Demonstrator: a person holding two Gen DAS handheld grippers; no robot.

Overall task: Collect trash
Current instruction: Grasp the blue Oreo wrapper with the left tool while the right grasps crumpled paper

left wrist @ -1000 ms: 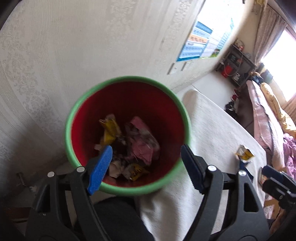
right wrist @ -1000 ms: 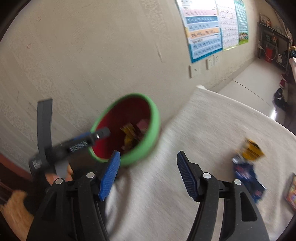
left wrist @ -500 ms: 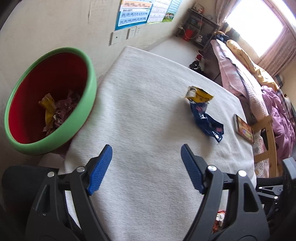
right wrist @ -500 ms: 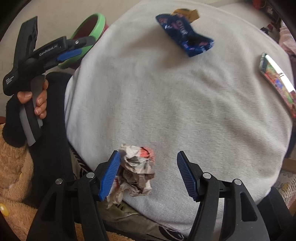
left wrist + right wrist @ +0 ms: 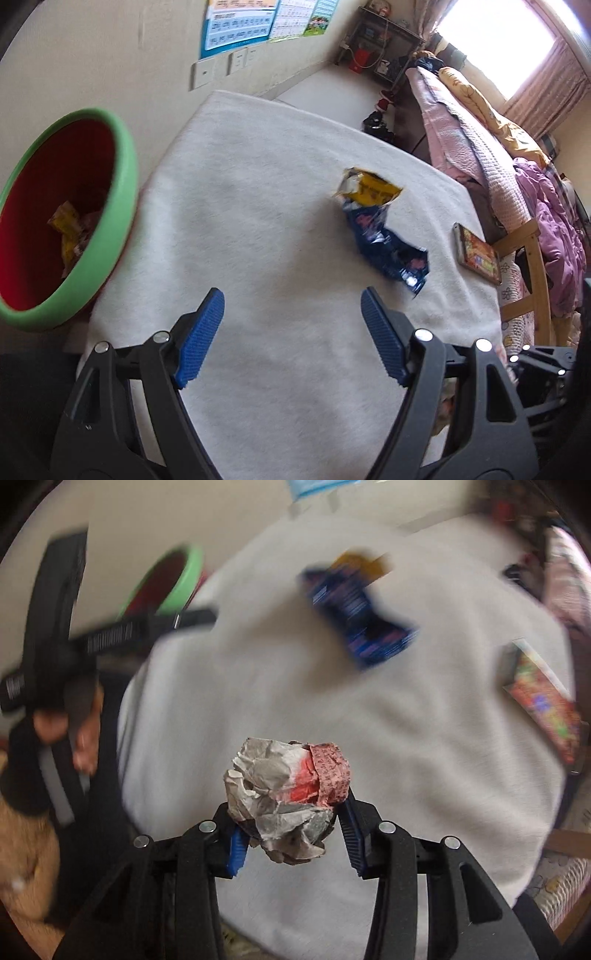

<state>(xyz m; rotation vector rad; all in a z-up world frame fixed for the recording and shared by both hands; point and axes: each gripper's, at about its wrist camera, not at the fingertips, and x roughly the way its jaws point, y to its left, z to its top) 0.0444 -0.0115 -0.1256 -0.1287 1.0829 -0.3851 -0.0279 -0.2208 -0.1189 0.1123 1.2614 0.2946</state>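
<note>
Right wrist view shows our right claw (image 5: pixel 291 836) clamped on the crumpled paper wad (image 5: pixel 286 797), so we keep it squeezed while carrying it up-left to the bin (image 5: pixel 166 581), with our left claw (image 5: pixel 291 332) wide and empty.

No text could be read with confidence. The blue-bordered wall chart (image 5: pixel 236 27) in the left wrist view carried rows of small print, too small to make out, and the paler charts beside it (image 5: pixel 299 18) were equally illegible. The yellow and dark blue crumpled snack wrapper (image 5: pixel 380 232) on the white cloth showed white and red printing that was blurred. The flat colourful rectangular packet (image 5: pixel 478 254) near the cloth's edge bore a busy printed pattern, no letters discernible. In the right wrist view, white lettering ran along the black bar of the left gripper (image 5: pixel 114 637), smeared by motion. The crumpled grey and red paper ball (image 5: pixel 286 795) had a patterned pink band with tiny marks, unreadable.
</note>
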